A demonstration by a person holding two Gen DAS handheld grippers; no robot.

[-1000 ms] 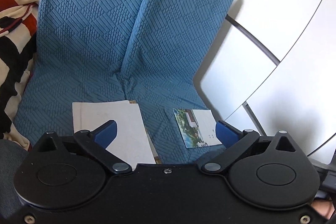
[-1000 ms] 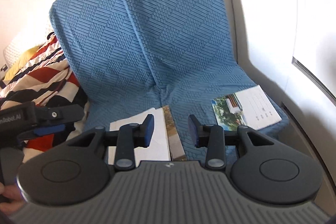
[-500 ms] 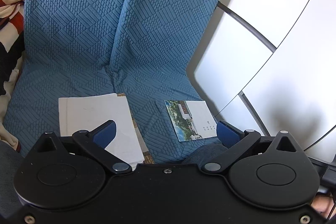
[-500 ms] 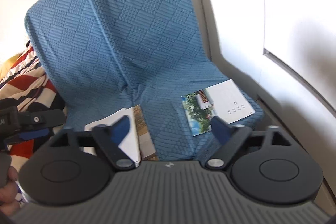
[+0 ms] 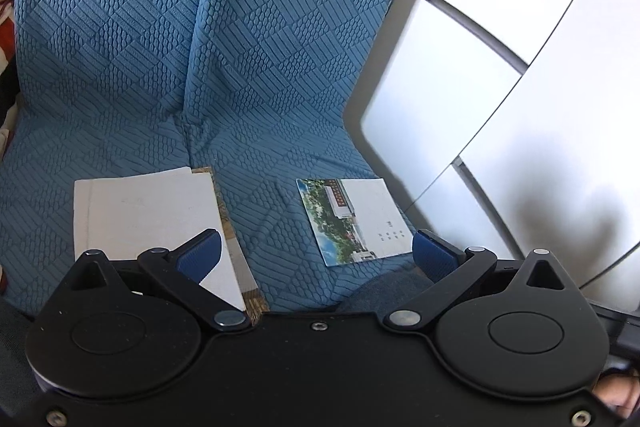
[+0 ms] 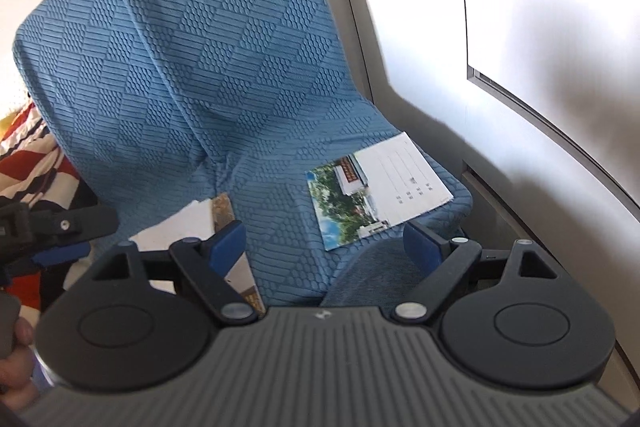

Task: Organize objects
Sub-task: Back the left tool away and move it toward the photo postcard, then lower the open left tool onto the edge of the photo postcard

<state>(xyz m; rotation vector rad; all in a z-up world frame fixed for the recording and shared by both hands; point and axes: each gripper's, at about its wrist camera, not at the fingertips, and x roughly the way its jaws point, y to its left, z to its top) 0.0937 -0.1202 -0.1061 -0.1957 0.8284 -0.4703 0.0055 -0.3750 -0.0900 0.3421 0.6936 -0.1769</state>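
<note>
Both grippers, left [image 5: 316,251] and right [image 6: 324,241], hang with fingers spread wide and empty above the front edge of the blue seat [image 5: 256,163]; the right's jaws have just been opening. A postcard [image 5: 352,219] lies near the seat's front right corner, a white booklet [image 5: 148,219] toward its front left

Blue quilted seat cover [image 5: 280,67], striped red, white and black blanket [image 6: 36,163], white wall panels [image 5: 520,7]
</note>
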